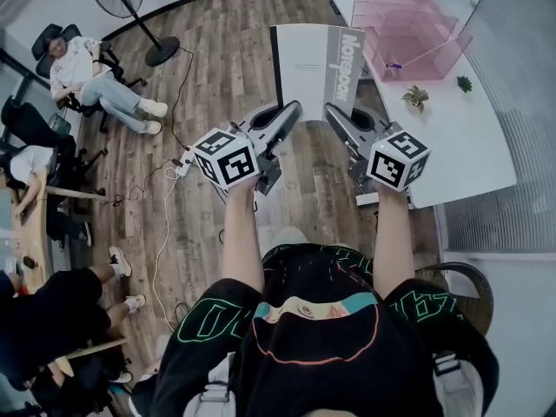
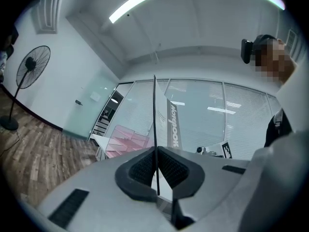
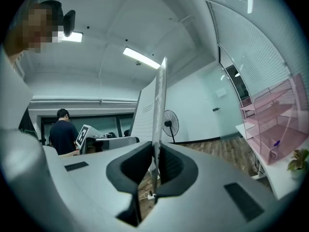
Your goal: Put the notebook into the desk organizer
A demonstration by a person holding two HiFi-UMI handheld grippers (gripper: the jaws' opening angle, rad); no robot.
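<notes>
The left gripper and the right gripper both pinch the near edge of the notebook — one at each corner. It is up in the air, beside the table with the pink desk organizer.

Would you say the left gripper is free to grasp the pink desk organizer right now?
Probably not: the left gripper is shut on the notebook, which the right gripper also clamps. The way to the pink desk organizer itself looks open.
</notes>
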